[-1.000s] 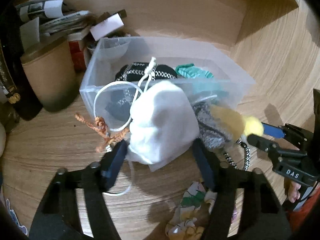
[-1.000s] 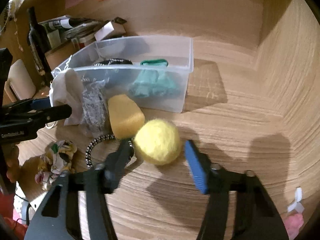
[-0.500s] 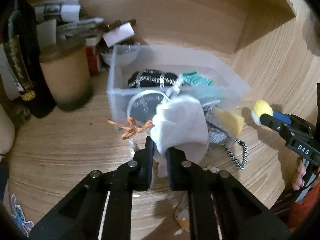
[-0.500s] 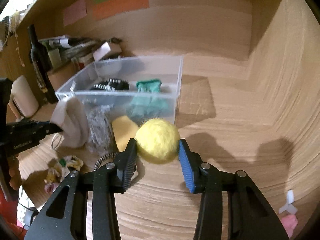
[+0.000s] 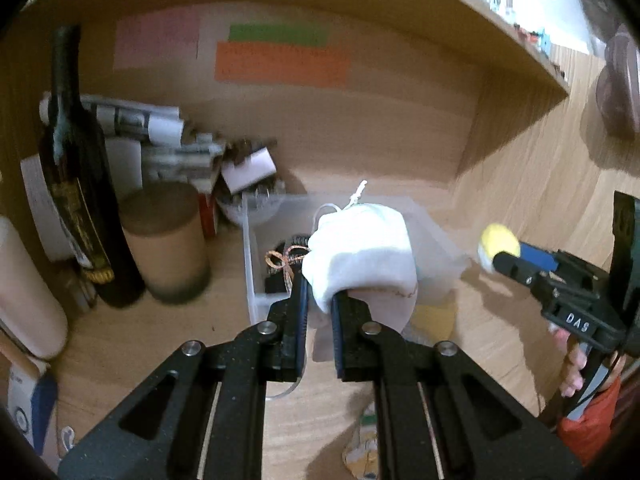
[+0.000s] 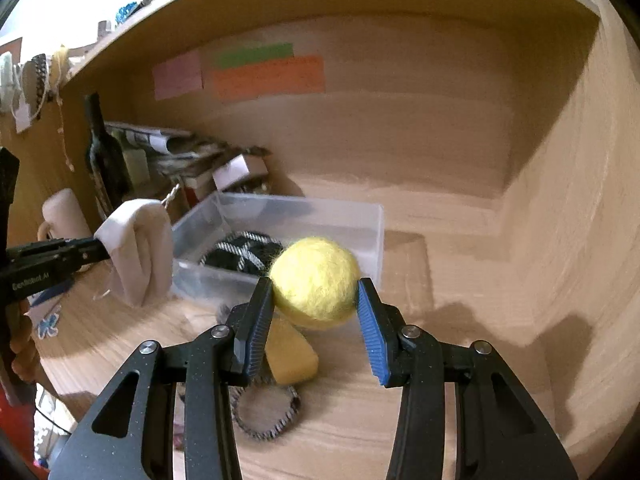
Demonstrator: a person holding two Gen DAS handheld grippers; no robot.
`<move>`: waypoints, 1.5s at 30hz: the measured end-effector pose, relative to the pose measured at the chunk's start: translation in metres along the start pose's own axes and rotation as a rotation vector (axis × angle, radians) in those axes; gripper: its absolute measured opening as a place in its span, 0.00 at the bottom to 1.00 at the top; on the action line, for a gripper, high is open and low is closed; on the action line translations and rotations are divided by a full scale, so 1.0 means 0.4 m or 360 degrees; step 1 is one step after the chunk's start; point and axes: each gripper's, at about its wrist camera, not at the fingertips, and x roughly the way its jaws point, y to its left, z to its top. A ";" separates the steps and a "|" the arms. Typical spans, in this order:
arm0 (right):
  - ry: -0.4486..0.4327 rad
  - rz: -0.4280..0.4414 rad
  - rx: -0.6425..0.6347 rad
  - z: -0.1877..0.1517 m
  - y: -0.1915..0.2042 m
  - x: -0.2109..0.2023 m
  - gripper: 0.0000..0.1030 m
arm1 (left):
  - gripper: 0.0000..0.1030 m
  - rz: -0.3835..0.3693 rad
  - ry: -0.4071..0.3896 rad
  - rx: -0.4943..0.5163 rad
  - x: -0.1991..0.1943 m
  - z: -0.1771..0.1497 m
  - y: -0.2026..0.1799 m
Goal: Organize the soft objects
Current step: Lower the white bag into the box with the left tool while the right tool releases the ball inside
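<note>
The left gripper pinches a white drawstring pouch, held up just ahead of its fingers above the clear plastic bin. The right gripper clamps a yellow felt ball between its fingers, with the bin beyond it.

A light wood-grain desk surface sits inside a wooden alcove with a brown back wall and a wooden side panel at the right edge. Pink, green and orange paper notes stick to the back wall. A wooden shelf board runs overhead.
</note>
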 end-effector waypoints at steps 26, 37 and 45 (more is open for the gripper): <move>0.0143 0.0087 -0.0081 0.095 0.066 0.218 0.38 | 0.10 0.0177 0.0179 0.0049 0.248 0.071 0.029; 0.0343 0.0076 -0.0060 0.050 0.054 0.317 0.38 | 0.11 0.0162 0.0308 0.0125 0.321 0.033 0.005; 0.0351 0.0056 -0.0076 0.046 0.057 0.321 0.41 | 0.34 0.0117 0.0305 0.0089 0.299 0.034 0.007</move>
